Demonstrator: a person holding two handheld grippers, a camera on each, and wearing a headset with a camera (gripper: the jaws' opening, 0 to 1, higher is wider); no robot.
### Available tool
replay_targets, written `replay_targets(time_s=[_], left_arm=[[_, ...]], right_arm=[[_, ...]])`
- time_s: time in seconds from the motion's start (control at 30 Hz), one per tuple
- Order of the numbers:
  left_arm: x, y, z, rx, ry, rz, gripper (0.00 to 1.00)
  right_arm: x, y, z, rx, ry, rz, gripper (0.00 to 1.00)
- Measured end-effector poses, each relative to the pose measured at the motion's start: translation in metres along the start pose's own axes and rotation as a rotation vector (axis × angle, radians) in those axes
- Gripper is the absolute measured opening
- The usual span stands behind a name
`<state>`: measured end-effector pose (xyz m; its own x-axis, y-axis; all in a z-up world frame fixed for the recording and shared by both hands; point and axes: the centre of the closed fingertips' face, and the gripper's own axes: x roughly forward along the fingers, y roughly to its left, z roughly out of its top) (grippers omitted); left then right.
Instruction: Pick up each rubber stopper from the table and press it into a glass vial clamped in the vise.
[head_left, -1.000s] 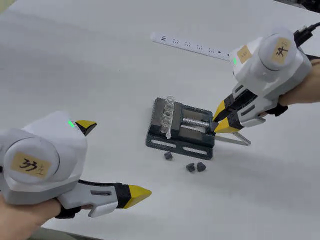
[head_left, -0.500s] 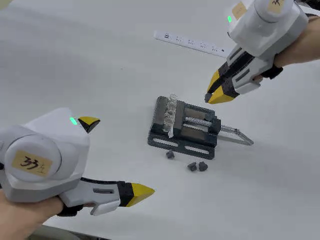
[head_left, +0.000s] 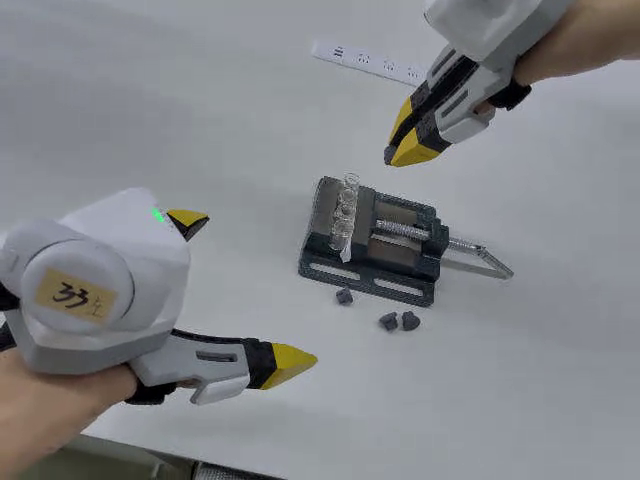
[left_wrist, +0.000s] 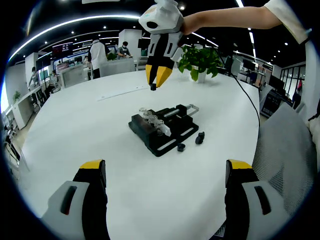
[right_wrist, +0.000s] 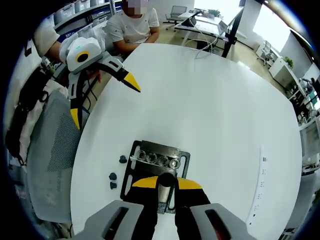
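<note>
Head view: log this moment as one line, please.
left gripper open, aside | right gripper above vise, shut on likely dark stopper | three stoppers on table beside vise | vials unstoppered

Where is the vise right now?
In the head view the vise sits near the middle of the table, with three rubber stoppers just on its near side.
</note>
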<state>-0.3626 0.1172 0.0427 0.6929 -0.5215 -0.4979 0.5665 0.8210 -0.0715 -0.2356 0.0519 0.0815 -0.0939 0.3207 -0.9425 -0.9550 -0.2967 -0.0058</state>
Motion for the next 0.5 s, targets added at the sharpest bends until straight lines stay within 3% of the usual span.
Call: replay_targets(time_s=[0.5], left_arm=[[0.003, 0.008, -0.003, -0.01, 0.01, 0.003, 0.99]], right_arm=[[0.026, -0.011, 0.006, -0.036, -0.002, 0.035, 0.07]])
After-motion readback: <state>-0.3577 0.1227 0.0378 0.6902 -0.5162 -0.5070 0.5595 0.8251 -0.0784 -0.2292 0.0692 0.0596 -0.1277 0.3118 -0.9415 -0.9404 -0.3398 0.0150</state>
